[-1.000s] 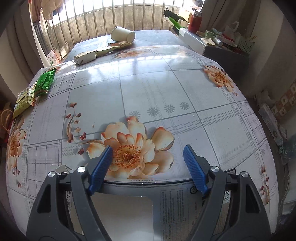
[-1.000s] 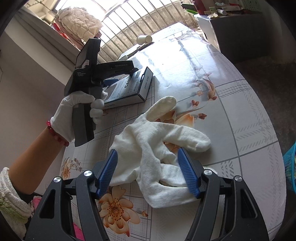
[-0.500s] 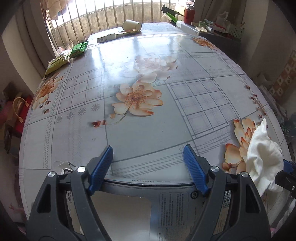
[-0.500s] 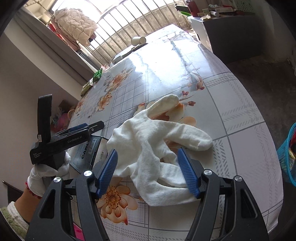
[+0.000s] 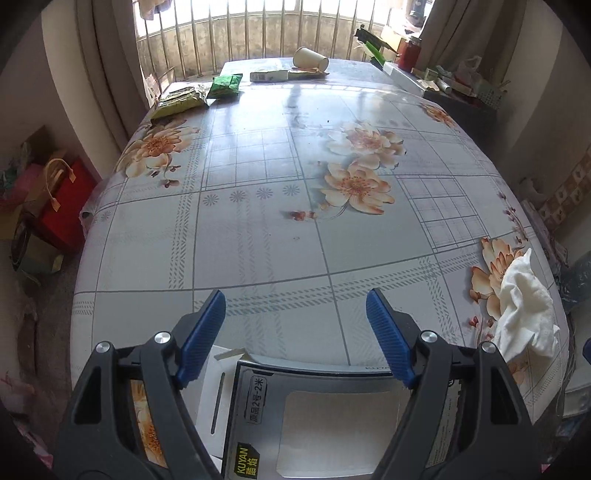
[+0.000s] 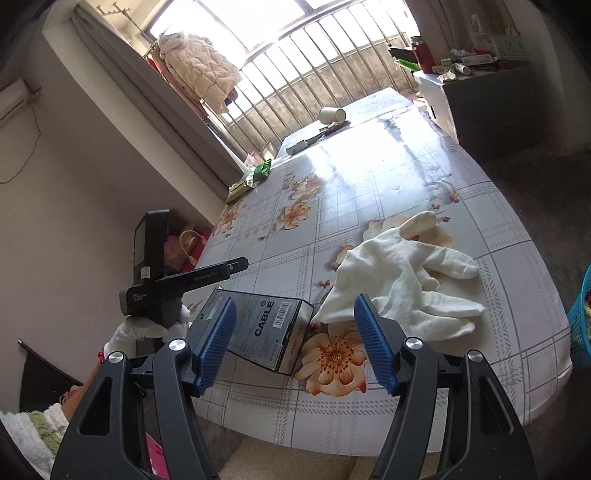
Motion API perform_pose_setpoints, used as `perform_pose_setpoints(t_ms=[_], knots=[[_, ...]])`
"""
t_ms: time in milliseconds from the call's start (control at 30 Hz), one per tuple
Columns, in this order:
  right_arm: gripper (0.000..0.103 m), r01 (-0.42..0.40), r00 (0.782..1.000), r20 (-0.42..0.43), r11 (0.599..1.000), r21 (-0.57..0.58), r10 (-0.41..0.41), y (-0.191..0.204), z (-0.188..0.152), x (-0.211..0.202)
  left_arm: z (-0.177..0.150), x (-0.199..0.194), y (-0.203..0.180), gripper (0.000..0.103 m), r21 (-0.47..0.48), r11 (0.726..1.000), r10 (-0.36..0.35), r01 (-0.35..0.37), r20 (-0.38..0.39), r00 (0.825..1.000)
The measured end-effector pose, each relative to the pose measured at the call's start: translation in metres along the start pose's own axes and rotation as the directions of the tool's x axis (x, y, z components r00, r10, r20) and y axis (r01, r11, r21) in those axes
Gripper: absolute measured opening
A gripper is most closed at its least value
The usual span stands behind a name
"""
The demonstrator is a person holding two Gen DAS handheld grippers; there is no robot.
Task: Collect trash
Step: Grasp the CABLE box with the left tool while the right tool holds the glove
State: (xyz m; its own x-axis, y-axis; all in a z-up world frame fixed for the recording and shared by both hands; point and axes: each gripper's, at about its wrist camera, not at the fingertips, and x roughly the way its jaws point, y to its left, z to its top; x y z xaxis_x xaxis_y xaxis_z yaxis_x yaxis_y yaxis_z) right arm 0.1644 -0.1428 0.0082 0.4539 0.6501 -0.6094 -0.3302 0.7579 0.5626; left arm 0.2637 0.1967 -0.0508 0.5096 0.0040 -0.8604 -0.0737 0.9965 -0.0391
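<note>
Both grippers gape wide, holding nothing: left gripper (image 5: 295, 332) above cable box (image 5: 314, 417), right gripper (image 6: 295, 341) near white gloves (image 6: 402, 280).

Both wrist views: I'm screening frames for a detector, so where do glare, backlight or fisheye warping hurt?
Left wrist view: window glare whitens the far tablecloth near the paper cup; edges bow and corners vignette. Right wrist view: the window is blown out, a bright streak crosses the tabletop, yet the cable box and white gloves stay sharp.
</note>
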Motion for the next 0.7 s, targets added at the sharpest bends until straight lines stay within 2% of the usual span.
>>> perform_pose_setpoints(t_ms=[67, 167, 267, 333, 467, 567, 700], knots=[[0.052, -0.017, 0.995, -0.101, 1.0, 0.011, 0.018, 0.01, -0.02, 0.026, -0.008, 0.007, 0.004, 0.059, 0.021, 1.0, 0.019, -0.018, -0.015, 1.0], [0.04, -0.021, 0.976, -0.218, 1.0, 0.022, 0.026, 0.02, -0.044, 0.057, -0.023, 0.005, 0.01, 0.056, 0.024, 1.0, -0.01, 0.01, -0.013, 1.0], [0.034, -0.026, 0.958, -0.286, 0.999, 0.019, 0.03, 0.029, -0.053, 0.078, -0.037, -0.004, 0.014, 0.054, 0.034, 0.999, -0.021, 0.021, -0.009, 1.0], [0.033, -0.011, 0.954, -0.3, 1.0, 0.021, 0.016, 0.03, -0.053, 0.087, -0.047, -0.012, 0.016, 0.053, 0.037, 0.999, -0.039, 0.039, -0.013, 0.999], [0.029, 0.034, 0.959, -0.284, 0.998, 0.051, -0.018, 0.022, -0.043, 0.096, -0.071, -0.029, 0.019, 0.051, 0.021, 0.996, -0.086, 0.086, -0.019, 0.996], [0.028, 0.062, 0.968, -0.247, 0.995, 0.082, -0.04, 0.014, -0.031, 0.096, -0.09, -0.041, 0.02, 0.051, -0.001, 0.987, -0.16, 0.16, -0.034, 0.987], [0.028, 0.075, 0.977, -0.206, 0.99, 0.121, -0.048, 0.006, -0.023, 0.092, -0.11, -0.053, 0.014, 0.05, 0.0, 0.976, -0.218, 0.218, -0.034, 0.975]])
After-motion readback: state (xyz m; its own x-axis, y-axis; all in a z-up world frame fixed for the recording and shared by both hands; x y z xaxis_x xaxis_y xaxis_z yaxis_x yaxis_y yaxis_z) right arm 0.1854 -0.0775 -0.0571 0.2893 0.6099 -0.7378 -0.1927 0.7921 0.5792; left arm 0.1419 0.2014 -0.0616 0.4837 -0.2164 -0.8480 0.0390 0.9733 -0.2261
